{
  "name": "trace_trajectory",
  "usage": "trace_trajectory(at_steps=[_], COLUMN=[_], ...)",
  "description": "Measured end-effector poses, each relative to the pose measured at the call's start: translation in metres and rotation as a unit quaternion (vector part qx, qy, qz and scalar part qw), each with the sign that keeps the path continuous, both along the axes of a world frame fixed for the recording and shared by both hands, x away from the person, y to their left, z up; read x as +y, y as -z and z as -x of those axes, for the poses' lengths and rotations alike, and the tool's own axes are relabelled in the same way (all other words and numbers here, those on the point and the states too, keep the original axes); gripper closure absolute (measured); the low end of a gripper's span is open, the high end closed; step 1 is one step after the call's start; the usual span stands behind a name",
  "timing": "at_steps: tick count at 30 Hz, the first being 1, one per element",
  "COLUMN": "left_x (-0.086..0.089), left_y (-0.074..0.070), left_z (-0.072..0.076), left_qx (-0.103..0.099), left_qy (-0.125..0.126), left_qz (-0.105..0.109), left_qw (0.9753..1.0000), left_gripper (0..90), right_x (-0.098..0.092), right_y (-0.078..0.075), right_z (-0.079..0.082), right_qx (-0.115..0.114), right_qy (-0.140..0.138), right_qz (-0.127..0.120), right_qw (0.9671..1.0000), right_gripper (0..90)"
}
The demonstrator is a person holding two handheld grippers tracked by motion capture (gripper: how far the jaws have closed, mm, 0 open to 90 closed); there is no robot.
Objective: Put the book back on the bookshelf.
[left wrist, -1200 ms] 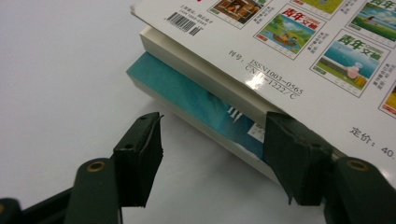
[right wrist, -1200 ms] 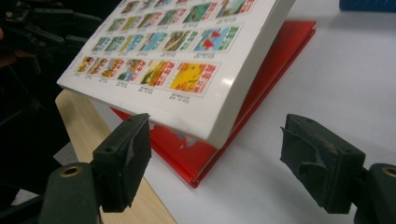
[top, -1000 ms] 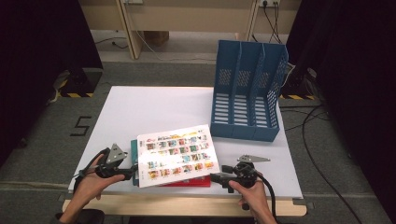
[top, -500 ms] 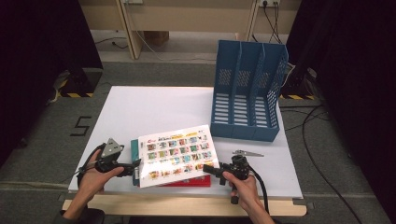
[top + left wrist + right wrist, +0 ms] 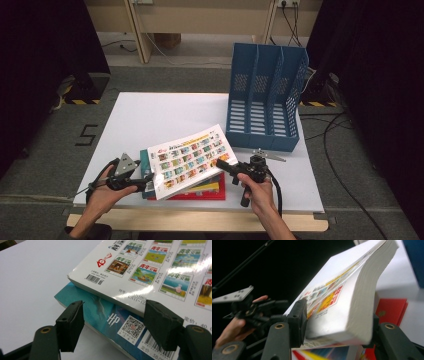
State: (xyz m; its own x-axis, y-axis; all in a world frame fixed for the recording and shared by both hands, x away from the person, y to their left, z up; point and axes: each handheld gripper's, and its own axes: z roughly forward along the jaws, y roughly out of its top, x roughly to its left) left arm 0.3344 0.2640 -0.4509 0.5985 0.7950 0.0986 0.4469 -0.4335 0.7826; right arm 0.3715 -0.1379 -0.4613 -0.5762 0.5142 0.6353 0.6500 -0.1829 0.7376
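A stack of books lies near the table's front edge. On top is a thick white book [image 5: 192, 160] with a cover of small pictures. My right gripper [image 5: 221, 165] is shut on its right edge and holds that side tilted up; in the right gripper view the jaws of my right gripper [image 5: 337, 327] clamp the white book [image 5: 352, 302]. My left gripper [image 5: 147, 181] stands open at the stack's left edge. In the left gripper view its jaws [image 5: 117, 327] straddle a corner of the teal book [image 5: 100, 307] under the white book [image 5: 155, 270]. A red book [image 5: 200, 195] is at the bottom.
A blue three-slot file holder [image 5: 265, 100] stands upright at the back right of the white table [image 5: 160, 115]. The red book [image 5: 392, 310] shows under the lifted white one. The left hand with its gripper [image 5: 249, 310] appears beyond the stack.
My right gripper has shifted a little left and raised the white book's right edge. My left gripper has edged right, up to the teal book's corner.
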Motion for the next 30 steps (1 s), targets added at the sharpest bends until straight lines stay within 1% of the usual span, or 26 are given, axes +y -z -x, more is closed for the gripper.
trace_trajectory(at_steps=[2, 4, 5, 6, 7, 8, 9, 10, 11, 12, 13, 14, 16, 17, 18, 19, 21, 22, 23, 24, 25, 26, 27, 28, 29, 30], left_x=[0.000, -0.001, -0.002, -0.002, -0.004, -0.005, -0.006, -0.008, -0.009, -0.012, -0.014, -0.017, -0.024, -0.029, -0.033, -0.036, -0.041, -0.043, -0.044, -0.045, -0.047, -0.049, -0.051, -0.053, -0.053, -0.053], left_y=[0.001, 0.002, 0.002, 0.002, 0.002, 0.002, 0.002, 0.002, 0.002, 0.002, 0.003, 0.004, 0.005, 0.006, 0.006, 0.006, 0.008, 0.010, 0.010, 0.010, 0.010, 0.010, 0.010, 0.010, 0.010, 0.010], left_z=[0.001, 0.001, 0.002, 0.002, 0.002, 0.003, 0.003, 0.003, 0.003, 0.002, 0.002, 0.003, 0.003, 0.003, 0.002, 0.001, -0.004, -0.008, -0.010, -0.012, -0.013, -0.015, -0.016, -0.018, -0.019, -0.021], left_qx=[-0.001, -0.006, -0.009, -0.011, -0.016, -0.020, -0.025, -0.026, -0.031, -0.045, -0.050, -0.048, -0.061, -0.067, -0.074, -0.077, -0.075, -0.070, -0.066, -0.067, -0.069, -0.067, -0.069, -0.071, -0.069, -0.067], left_qy=[0.001, 0.004, 0.004, 0.005, 0.005, 0.004, 0.005, 0.006, 0.005, 0.009, 0.010, 0.009, 0.014, 0.017, 0.021, 0.024, 0.025, 0.025, 0.026, 0.025, 0.025, 0.025, 0.023, 0.023, 0.024, 0.023], left_qz=[-0.001, -0.006, -0.008, -0.012, -0.020, -0.023, -0.029, -0.031, -0.036, -0.044, -0.046, -0.047, -0.058, -0.064, -0.071, -0.075, -0.066, -0.058, -0.057, -0.052, -0.050, -0.046, -0.045, -0.047, -0.044, -0.037], left_qw=[1.0000, 1.0000, 0.9999, 0.9998, 0.9997, 0.9995, 0.9993, 0.9992, 0.9989, 0.9980, 0.9977, 0.9977, 0.9964, 0.9955, 0.9945, 0.9939, 0.9947, 0.9956, 0.9959, 0.9961, 0.9961, 0.9963, 0.9964, 0.9962, 0.9963, 0.9968], left_gripper=[31.4, 30.5, 30.5, 30.5, 29.9, 28.3, 27.0, 27.0, 26.6, 25.0, 25.3, 25.1, 24.5, 24.2, 24.2, 23.3, 17.6, 14.1, 11.7, 10.6, 9.0, 8.0, 8.0, 5.2, 5.2, 5.2], right_x=[0.001, 0.002, 0.005, 0.005, 0.006, 0.009, 0.012, 0.012, 0.014, 0.016, 0.020, 0.020, 0.024, 0.030, 0.030, 0.033, 0.040, 0.042, 0.046, 0.049, 0.052, 0.058, 0.058, 0.065, 0.067, 0.067], right_y=[-0.001, -0.005, -0.013, -0.013, -0.017, -0.024, -0.034, -0.034, -0.039, -0.045, -0.056, -0.056, -0.069, -0.081, -0.081, -0.087, -0.099, -0.103, -0.108, -0.111, -0.114, -0.119, -0.119, -0.123, -0.125, -0.125], right_z=[-0.001, -0.003, -0.004, -0.004, -0.004, -0.004, -0.005, -0.005, -0.005, -0.005, -0.005, -0.005, -0.004, -0.002, -0.002, -0.001, 0.000, 0.000, 0.001, 0.002, 0.002, 0.003, 0.003, 0.005, 0.006, 0.006], right_qx=[0.000, -0.006, -0.027, -0.027, -0.038, -0.055, -0.073, -0.073, -0.085, -0.097, -0.117, -0.117, -0.146, -0.167, -0.167, -0.179, -0.199, -0.207, -0.216, -0.219, -0.228, -0.237, -0.237, -0.247, -0.249, -0.249], right_qy=[0.003, 0.005, 0.001, 0.001, -0.001, -0.002, -0.011, -0.011, -0.011, -0.012, -0.010, -0.010, -0.018, -0.021, -0.021, -0.028, -0.035, -0.039, -0.040, -0.042, -0.049, -0.053, -0.053, -0.062, -0.063, -0.063], right_qz=[-0.001, 0.001, 0.010, 0.010, 0.016, 0.023, 0.039, 0.039, 0.039, 0.041, 0.040, 0.040, 0.045, 0.039, 0.039, 0.036, 0.029, 0.027, 0.024, 0.024, 0.026, 0.020, 0.020, 0.024, 0.026, 0.026], right_qw=[1.0000, 1.0000, 0.9996, 0.9996, 0.9992, 0.9982, 0.9965, 0.9965, 0.9955, 0.9944, 0.9922, 0.9922, 0.9881, 0.9851, 0.9851, 0.9827, 0.9790, 0.9773, 0.9753, 0.9744, 0.9720, 0.9698, 0.9698, 0.9667, 0.9660, 0.9660], right_gripper=[51.9, 52.4, 52.4, 52.4, 52.5, 52.5, 52.5, 52.5, 52.5, 52.6, 52.9, 52.9, 52.9, 53.1, 53.1, 53.3, 55.2, 56.6, 58.8, 59.7, 60.6, 63.5, 63.5, 65.0, 65.7, 65.7])
